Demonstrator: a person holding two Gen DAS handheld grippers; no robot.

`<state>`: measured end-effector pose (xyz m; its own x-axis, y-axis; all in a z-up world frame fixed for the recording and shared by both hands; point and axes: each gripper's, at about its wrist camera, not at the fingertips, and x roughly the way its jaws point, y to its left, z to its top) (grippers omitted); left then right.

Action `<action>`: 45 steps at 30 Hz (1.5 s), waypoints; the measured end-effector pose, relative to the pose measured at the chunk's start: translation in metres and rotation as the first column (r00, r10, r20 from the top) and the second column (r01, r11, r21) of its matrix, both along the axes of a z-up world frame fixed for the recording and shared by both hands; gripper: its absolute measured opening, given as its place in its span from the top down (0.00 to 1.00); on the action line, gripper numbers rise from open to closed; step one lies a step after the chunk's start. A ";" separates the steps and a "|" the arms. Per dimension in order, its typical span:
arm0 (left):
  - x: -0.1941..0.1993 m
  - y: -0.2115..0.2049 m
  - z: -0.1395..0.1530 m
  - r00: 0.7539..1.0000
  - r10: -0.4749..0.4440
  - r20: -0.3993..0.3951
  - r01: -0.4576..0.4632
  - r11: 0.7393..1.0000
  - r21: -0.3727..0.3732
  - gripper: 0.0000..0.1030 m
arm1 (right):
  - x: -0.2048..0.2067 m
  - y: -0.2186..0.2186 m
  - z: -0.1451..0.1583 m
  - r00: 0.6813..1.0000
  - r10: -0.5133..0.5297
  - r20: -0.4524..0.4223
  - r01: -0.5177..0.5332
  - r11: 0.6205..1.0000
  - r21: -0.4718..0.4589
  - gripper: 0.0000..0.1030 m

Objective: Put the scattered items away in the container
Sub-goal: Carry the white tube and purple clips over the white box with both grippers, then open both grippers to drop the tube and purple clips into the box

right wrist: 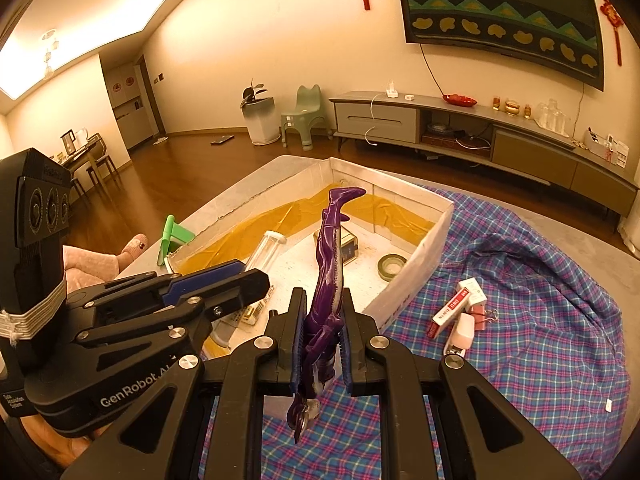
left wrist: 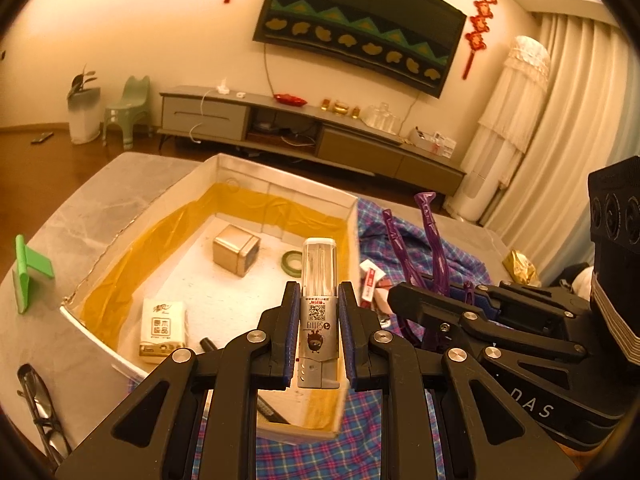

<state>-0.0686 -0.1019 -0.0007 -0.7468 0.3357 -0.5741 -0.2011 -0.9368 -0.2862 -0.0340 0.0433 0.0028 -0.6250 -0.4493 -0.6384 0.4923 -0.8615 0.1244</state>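
Note:
My left gripper [left wrist: 319,288] is shut on a clear-topped tube with a silver printed base [left wrist: 319,268], held upright over the near part of the white cardboard box [left wrist: 280,186]. The box is lined with yellow tape and holds a silver cube tin [left wrist: 236,250], a green tape roll [left wrist: 292,262], a tissue pack [left wrist: 164,328] and a black marker [left wrist: 208,345]. My right gripper [right wrist: 322,292] is shut on a long purple hair clip [right wrist: 330,240] that points up over the box's near wall [right wrist: 416,268]. In the right wrist view the left gripper [right wrist: 248,276] sits just to the left with the tube [right wrist: 268,250].
A plaid cloth [right wrist: 540,300] covers the table to the right of the box, with a red-and-white small box [right wrist: 452,310], a stapler [right wrist: 460,334] and a binder clip on it. A green stand [left wrist: 30,268] and glasses [left wrist: 40,400] lie left of the box. A gold-wrapped item [left wrist: 520,266] lies far right.

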 end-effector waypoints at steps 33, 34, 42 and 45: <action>-0.092 -0.047 -0.065 0.902 0.088 0.423 -0.193 0.958 0.212 0.81 | -0.122 -0.044 -0.053 0.969 0.100 0.226 -0.114 0.992 0.049 0.84; -0.094 -0.048 -0.067 0.895 0.098 0.434 -0.208 0.955 0.212 0.81 | -0.124 -0.045 -0.054 0.968 0.104 0.227 -0.120 0.991 0.056 0.84; -0.106 -0.049 -0.084 0.838 0.151 0.524 -0.292 0.936 0.196 0.81 | -0.143 -0.061 -0.074 0.948 0.158 0.278 -0.215 0.958 0.191 0.84; -0.109 -0.046 -0.087 0.827 0.168 0.536 -0.306 0.935 0.179 0.81 | -0.143 -0.067 -0.078 0.938 0.188 0.289 -0.259 0.938 0.229 0.84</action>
<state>-0.1773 -0.1481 -0.0877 -0.4503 0.3673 -0.8138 0.2553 -0.8204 -0.5116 -0.1773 -0.0233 -0.0752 -0.3244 -0.3543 -0.8771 0.6567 -0.7517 0.0608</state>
